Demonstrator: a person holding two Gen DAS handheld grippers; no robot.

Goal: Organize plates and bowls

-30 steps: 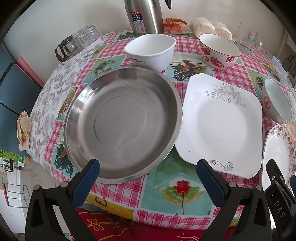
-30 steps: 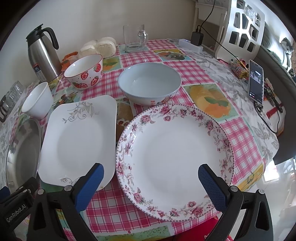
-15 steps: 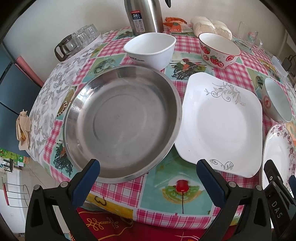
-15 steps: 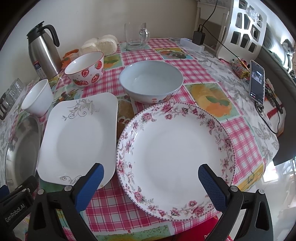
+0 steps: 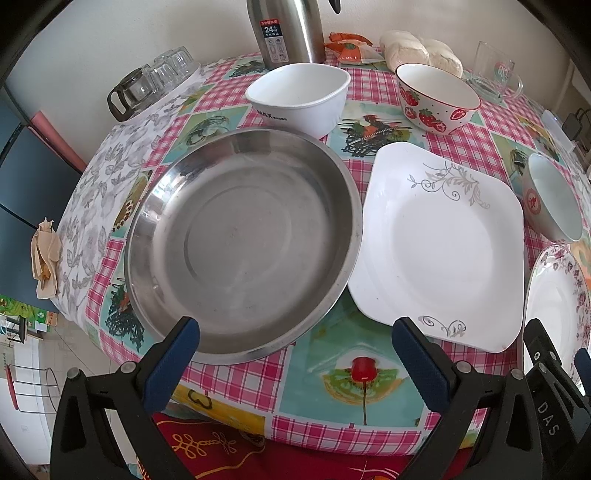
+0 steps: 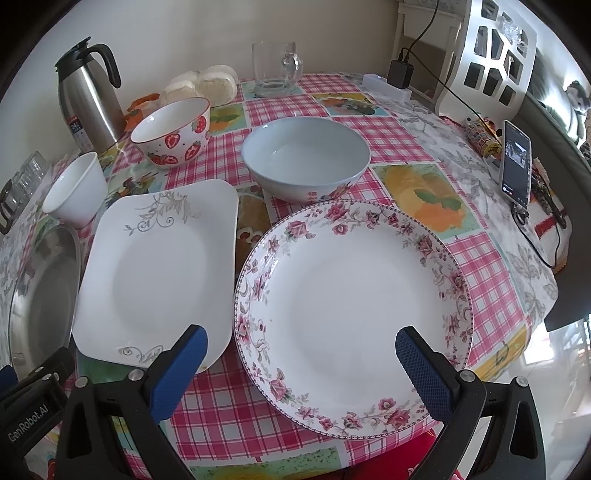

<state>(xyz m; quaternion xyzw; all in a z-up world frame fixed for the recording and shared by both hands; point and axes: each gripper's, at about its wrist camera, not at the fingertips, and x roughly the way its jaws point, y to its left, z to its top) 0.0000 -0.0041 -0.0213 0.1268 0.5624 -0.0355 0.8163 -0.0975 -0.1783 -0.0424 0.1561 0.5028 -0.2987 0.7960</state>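
1. Your left gripper (image 5: 295, 354) hangs over the near table edge with its blue-padded fingers (image 5: 173, 363) spread wide and nothing between them; your right gripper (image 6: 301, 363) is just as wide and empty above the near rim of the flowered plate.
2. Three flat dishes lie in a row along the near side: a round, dull-shiny stainless steel pan (image 5: 243, 243) on the left, a glossy white square plate with grey scrollwork corners (image 5: 439, 243) in the middle (its left edge touches or tucks under the pan's rim), and a round white china plate with a pink rose border (image 6: 354, 314) on the right.
3. Three bowls stand behind them: a plain white squarish bowl (image 5: 299, 96) touching the pan's far rim, a round strawberry-print bowl with a red rim (image 5: 437, 98), and a wide pale blue-white bowl (image 6: 306, 162) just beyond the rose plate.
4. Further back you have one steel vacuum flask with a black handle (image 6: 90, 96), one clear glass mug (image 6: 275, 68), and a cluster of upturned glasses (image 5: 155, 79) (count unclear).
5. Everything rests on a round table under a glossy pink-checked picture oilcloth (image 5: 236, 384), against a plain cream wall (image 5: 129, 33); a phone (image 6: 515, 162) leans at the right edge.
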